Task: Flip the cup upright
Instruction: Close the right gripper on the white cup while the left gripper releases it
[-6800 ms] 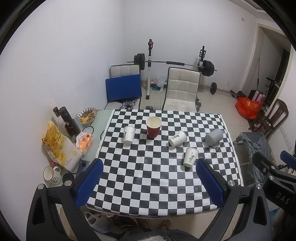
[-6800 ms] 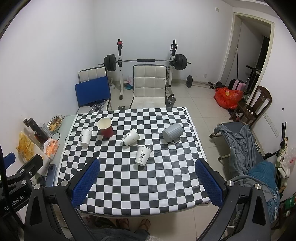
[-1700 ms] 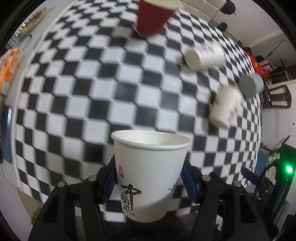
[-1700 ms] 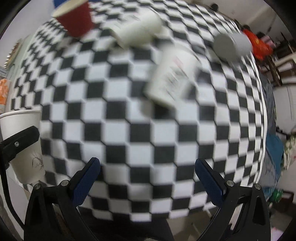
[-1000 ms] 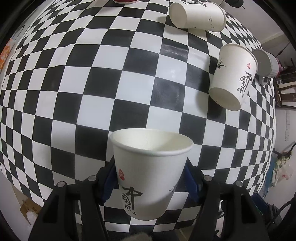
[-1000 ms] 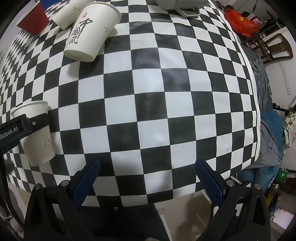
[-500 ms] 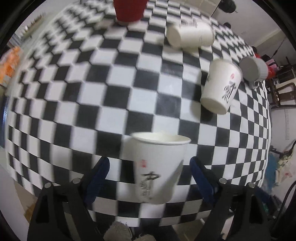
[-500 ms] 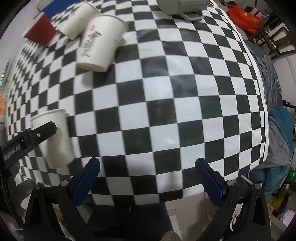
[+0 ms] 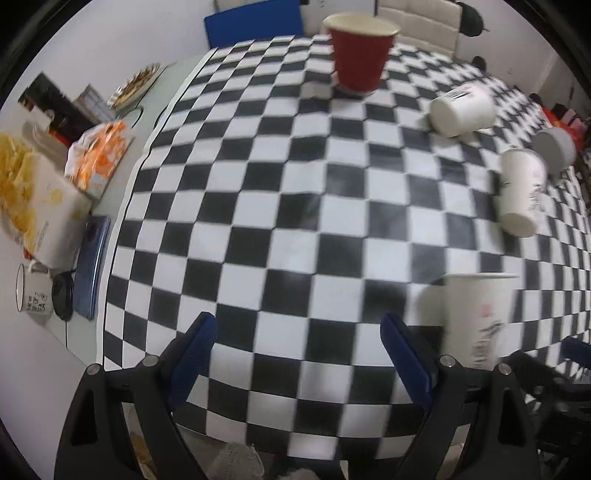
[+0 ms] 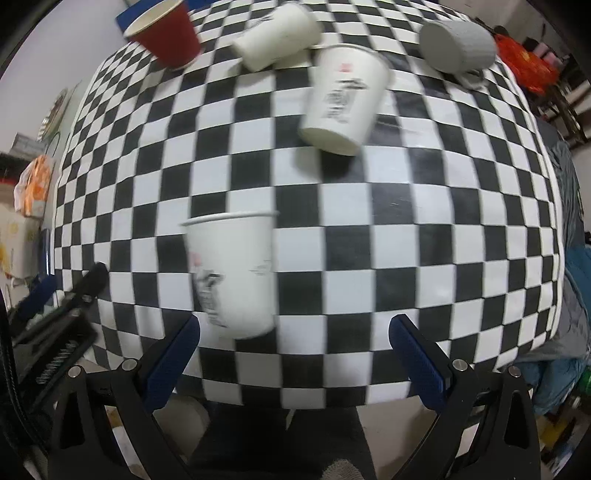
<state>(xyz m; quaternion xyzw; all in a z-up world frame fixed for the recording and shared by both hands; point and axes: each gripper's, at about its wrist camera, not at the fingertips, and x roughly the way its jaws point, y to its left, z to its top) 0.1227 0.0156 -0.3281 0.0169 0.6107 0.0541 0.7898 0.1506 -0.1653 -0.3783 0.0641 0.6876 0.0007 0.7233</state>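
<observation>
The left gripper (image 9: 297,354) has its blue-padded fingers spread wide with nothing between them, hovering over the near edge of the black-and-white checkered tablecloth (image 9: 280,206). Just to the right of its right finger stands a white paper cup with dark printed characters (image 9: 478,319), upright, mouth up, clear of the pads as far as the motion blur lets me see.

The right gripper (image 10: 293,349) is spread apart as well and holds nothing. That same upright white cup (image 10: 232,275) sits just beyond its left finger, near the front edge of the cloth, and the black frame of the left gripper shows at the far left of this view.

Farther back, a second white paper cup with red and black print (image 10: 341,99) lies tipped, its open mouth toward the near side. Behind it a third white paper cup (image 10: 277,35) lies on its side, and a red paper cup (image 10: 166,35) stands upright to its left. A grey ribbed mug (image 10: 458,44) lies on its side near the right back corner.

Off the cloth on the left are an orange snack bag (image 9: 99,157), a pale bag of yellow chips (image 9: 33,199), a dark blue phone (image 9: 92,266) and a white enamel mug (image 9: 31,295).
</observation>
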